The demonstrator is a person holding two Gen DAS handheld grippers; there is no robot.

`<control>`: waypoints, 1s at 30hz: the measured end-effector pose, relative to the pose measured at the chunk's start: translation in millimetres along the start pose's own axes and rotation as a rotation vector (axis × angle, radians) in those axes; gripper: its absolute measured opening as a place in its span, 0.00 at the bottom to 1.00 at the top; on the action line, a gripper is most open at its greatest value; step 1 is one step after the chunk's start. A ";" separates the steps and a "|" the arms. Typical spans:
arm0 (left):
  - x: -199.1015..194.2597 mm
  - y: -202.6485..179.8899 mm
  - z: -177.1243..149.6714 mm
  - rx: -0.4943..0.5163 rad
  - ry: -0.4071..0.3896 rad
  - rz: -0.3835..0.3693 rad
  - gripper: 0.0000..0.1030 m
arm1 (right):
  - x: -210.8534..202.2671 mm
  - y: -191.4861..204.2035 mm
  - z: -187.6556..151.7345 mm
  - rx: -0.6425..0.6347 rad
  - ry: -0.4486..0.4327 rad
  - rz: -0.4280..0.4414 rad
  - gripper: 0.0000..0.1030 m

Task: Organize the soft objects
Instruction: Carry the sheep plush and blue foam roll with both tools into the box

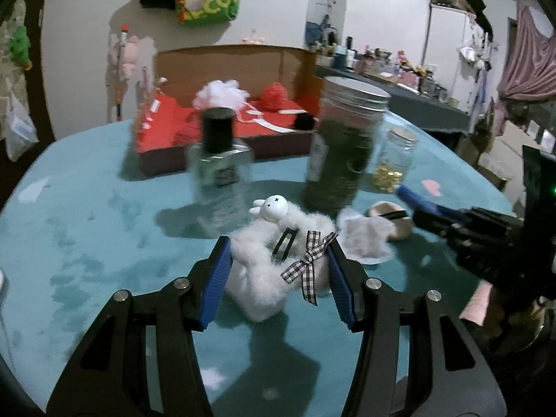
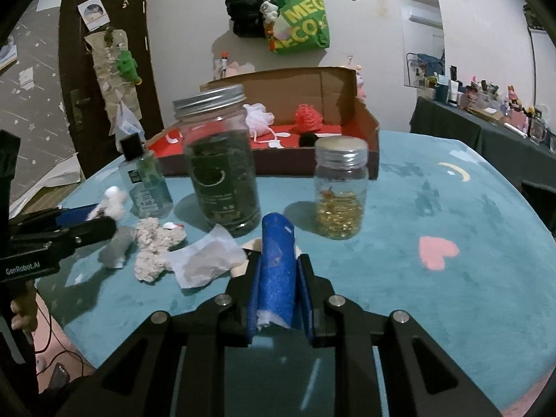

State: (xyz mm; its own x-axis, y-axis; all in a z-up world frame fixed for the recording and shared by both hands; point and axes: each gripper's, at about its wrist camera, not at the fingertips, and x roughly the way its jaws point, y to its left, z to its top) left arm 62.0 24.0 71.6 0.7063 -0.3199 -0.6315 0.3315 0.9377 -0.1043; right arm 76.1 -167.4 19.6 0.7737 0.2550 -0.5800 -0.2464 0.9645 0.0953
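Two soft things are held at once. At the left, a fluffy white plush (image 1: 274, 260) with a small hard head and a checked bow is squeezed at its middle by the left claw (image 1: 279, 267), near the table (image 1: 87, 243); it is judged light and yielding, best gripped on the fleece, not the bow. Its underside is hidden. At the right, a rolled blue cloth (image 2: 276, 267) is clenched in the right claw (image 2: 278, 295); it is judged limp and liable to unroll. Farther off, the cardboard box (image 2: 365, 132) is partly screened by jars.
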 end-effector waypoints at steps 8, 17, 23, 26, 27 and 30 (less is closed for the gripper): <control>19.3 -16.5 -5.9 -0.006 0.044 -0.042 0.50 | 4.9 5.5 -2.3 -0.004 0.011 0.014 0.21; 20.5 -15.3 -5.4 -0.006 0.048 -0.034 0.50 | 5.2 3.1 -2.6 0.005 0.011 0.019 0.21; 19.4 -13.1 -3.5 -0.014 0.049 -0.030 0.50 | 2.5 -0.5 -0.6 0.013 0.004 0.017 0.21; 17.3 -12.7 -1.8 -0.014 0.044 -0.030 0.50 | 0.5 -1.8 1.3 0.014 0.000 0.013 0.21; 16.7 -13.1 -0.8 -0.013 0.042 -0.031 0.50 | 0.0 -1.7 2.1 0.014 0.000 0.014 0.21; 12.7 -14.3 3.0 -0.006 0.032 -0.032 0.50 | -2.8 -1.2 5.3 0.009 -0.009 0.012 0.21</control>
State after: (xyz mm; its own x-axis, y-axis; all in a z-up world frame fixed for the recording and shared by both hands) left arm 68.1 6.1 67.3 0.6751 -0.3457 -0.6517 0.3498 0.9278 -0.1299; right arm 77.3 -168.9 25.4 0.7758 0.2672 -0.5716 -0.2505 0.9619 0.1097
